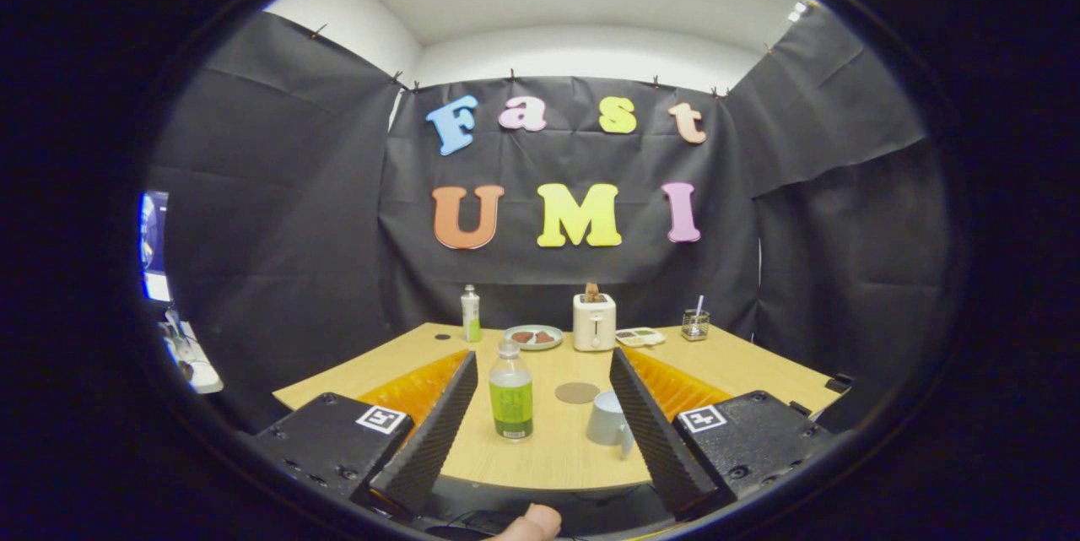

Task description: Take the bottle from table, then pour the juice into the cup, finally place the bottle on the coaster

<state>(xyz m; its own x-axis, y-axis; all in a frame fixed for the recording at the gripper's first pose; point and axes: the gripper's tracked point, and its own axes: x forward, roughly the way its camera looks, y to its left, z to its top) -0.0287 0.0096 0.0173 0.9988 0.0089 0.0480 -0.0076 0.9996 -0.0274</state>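
The bottle [511, 392] stands upright on the tabletop [557, 448] between my gripper [544, 368] fingers, nearer the left one and touching neither; it has a pale cap, clear shoulders and a green label whose print is too small for me to read. My gripper is spread wide, holding nothing. To the right of the bottle, just inside my right finger, sits the grey cup [609, 420], its handle partly hidden by that finger. The round brown coaster [577, 392] lies flat between bottle and cup, a little beyond both. Each finger mount carries a square black-and-white marker tag. Well beyond my fingers, along the far edge of the tabletop, stand a white-and-green bottle [470, 314], a plate [533, 337] with food, a white toaster [594, 321] with bread in it, a small tray [640, 337] and a glass holder [695, 324]. A fingertip [531, 522] shows below my fingers.
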